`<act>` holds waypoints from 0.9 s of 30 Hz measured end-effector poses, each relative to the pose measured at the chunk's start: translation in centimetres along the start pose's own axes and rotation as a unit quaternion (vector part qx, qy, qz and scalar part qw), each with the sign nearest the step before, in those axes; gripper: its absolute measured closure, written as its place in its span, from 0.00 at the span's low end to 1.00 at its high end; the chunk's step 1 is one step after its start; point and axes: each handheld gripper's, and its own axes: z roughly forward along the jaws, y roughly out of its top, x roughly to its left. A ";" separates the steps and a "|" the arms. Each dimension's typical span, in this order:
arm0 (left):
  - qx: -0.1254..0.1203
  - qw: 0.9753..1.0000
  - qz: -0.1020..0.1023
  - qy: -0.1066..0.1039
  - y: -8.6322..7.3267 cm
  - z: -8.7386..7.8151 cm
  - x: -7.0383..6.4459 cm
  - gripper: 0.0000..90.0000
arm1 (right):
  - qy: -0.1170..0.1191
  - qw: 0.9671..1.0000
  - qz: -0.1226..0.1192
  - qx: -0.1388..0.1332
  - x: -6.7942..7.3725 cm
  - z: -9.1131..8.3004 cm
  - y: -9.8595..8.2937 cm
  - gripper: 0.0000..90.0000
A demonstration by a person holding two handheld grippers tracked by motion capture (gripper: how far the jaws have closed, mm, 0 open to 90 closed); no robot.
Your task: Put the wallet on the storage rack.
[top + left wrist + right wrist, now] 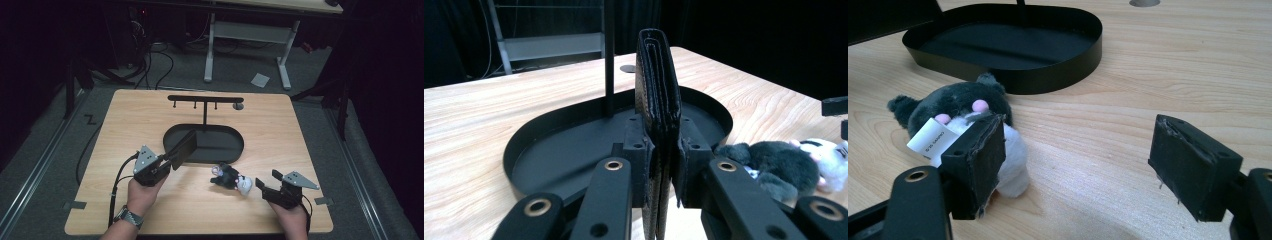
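1. Hand-held gripper on my left (172, 161) is clamped on a black wallet (181, 148), its jaws pinching the folded leather edge-on, as the left gripper view shows plainly (659, 100).
2. That wallet hangs just above the near rim of the black oval tray (220, 131), not yet set down inside; the tray floor ahead of it lies bare.
3. My right hand-held gripper (267, 181) has its jaws spread wide and holds nothing.
4. Just beyond its left jaw lies the small grey-and-white plush toy (965, 125) on the table (280, 125), outside the tray, untouched.
5. I judge the work partly done: wallet lifted, placement pending; the toy remains to collect.
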 end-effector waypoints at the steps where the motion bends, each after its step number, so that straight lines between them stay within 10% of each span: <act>1: 0.000 1.000 0.001 0.000 0.1 0.2 0.0 0.88 | 0.000 1.000 0.000 0.000 0.0 0.0 0.0 0.25; 27: 0.013 1.000 0.001 0.003 0.8 6.2 0.9 0.88 | 0.005 1.000 0.004 0.006 -0.1 0.1 -0.2 0.25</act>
